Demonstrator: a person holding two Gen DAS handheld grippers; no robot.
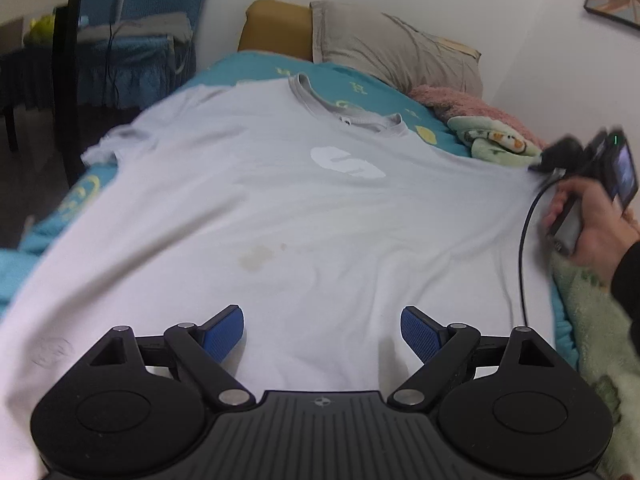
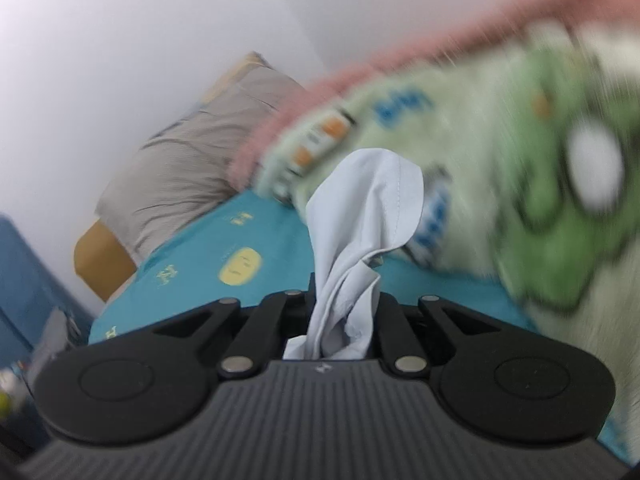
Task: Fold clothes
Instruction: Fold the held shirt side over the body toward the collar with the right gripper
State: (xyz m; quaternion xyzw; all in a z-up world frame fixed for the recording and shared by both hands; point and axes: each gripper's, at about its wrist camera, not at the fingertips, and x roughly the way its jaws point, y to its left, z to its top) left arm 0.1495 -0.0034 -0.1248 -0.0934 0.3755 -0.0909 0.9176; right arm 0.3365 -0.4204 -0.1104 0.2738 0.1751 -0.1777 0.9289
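A pale lavender-white T-shirt (image 1: 280, 208) lies spread face up on the teal bedsheet (image 1: 256, 68), collar toward the pillows, a white logo on its chest. My left gripper (image 1: 322, 330) hovers over the shirt's lower part, blue pads wide apart, nothing between them. At the right edge of the left wrist view, a hand holds my right gripper (image 1: 538, 164), which pinches the shirt's right sleeve. In the right wrist view that gripper (image 2: 344, 292) is shut on a bunched fold of the sleeve (image 2: 368, 216), lifted off the sheet (image 2: 208, 248).
A grey pillow (image 1: 392, 52) and a mustard cushion (image 1: 276, 24) lean at the head of the bed against the white wall. A green and pink fleece blanket (image 1: 496, 136) runs along the bed's right side. A blue chair and dark pole (image 1: 64, 80) stand at left.
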